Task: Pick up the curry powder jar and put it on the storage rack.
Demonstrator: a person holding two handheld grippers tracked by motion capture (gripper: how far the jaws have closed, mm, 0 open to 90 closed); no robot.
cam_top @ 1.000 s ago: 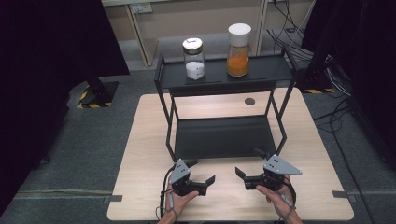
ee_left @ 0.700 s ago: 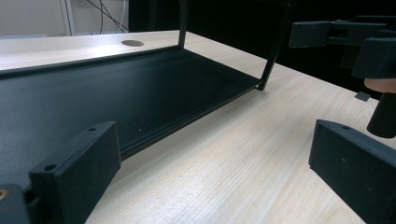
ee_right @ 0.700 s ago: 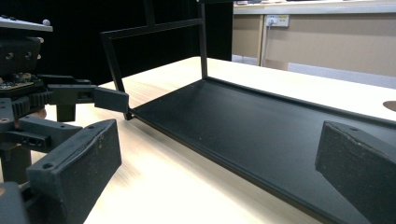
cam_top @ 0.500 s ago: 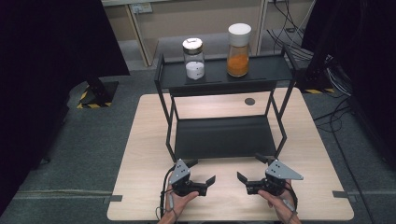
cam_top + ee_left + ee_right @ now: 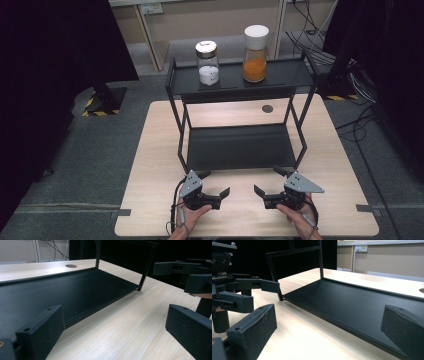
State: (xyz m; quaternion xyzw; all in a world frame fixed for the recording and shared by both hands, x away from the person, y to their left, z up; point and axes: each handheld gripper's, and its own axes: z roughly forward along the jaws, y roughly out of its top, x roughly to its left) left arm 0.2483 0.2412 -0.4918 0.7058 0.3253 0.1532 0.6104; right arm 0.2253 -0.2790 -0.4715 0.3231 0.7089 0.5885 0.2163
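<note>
left gripper (image 5: 216, 182): jaws wide apart, holding nothing | right gripper (image 5: 265, 180): jaws wide apart, holding nothing | both low over table (image 5: 150, 150), just in front of black rack (image 5: 240, 145)

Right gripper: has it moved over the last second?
Yes, slightly. The right gripper has drifted toward the person, away from the black rack's front edge.

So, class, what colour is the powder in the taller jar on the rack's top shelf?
Orange, under a white lid; the jar shows best in the high view.
</note>
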